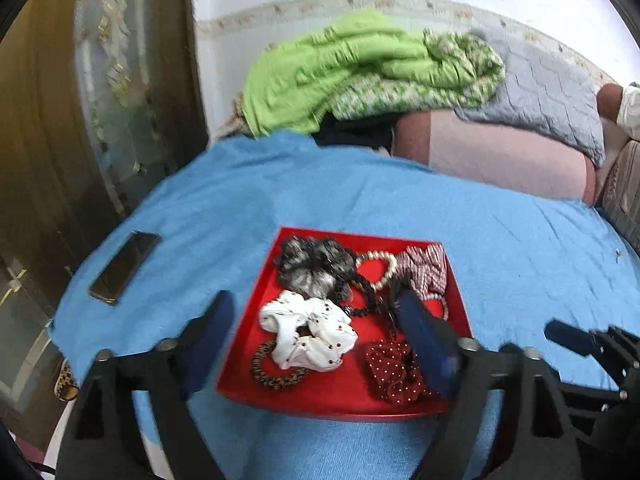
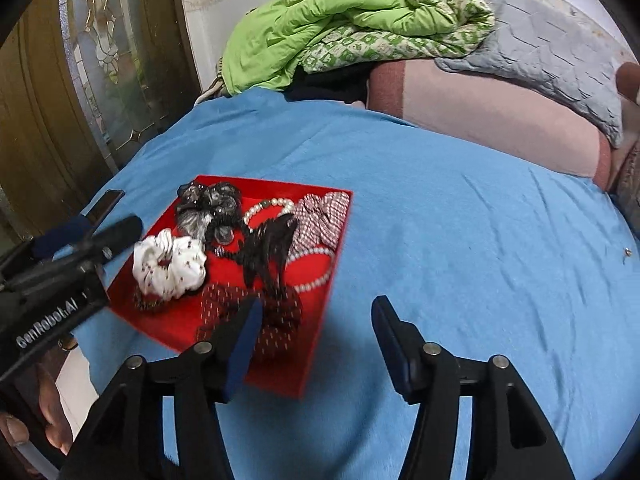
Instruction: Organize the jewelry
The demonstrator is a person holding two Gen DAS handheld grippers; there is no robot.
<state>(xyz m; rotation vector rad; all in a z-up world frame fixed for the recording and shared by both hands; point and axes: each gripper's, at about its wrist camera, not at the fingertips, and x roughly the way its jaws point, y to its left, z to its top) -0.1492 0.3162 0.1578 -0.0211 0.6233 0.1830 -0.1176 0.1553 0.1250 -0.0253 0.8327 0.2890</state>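
On the blue cloth-covered bed (image 2: 460, 216) a shallow red square tray (image 1: 320, 392) holds scrunchies, a pearl bracelet (image 1: 378, 270) and beads. Left gripper (image 1: 316, 344) hangs above it, jaws apart and empty. Right gripper (image 2: 316, 344) gapes empty over the tray's right edge, with bare cloth spreading rightward

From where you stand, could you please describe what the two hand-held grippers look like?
Both are alike: black angular plastic linkages with silver pivot bolts, ending in two flat dark-blue padded fingers. The left hand-held gripper carries white "GenRobot.AI" lettering on its side, seen from the right hand-held gripper. No cables or sleeves show.
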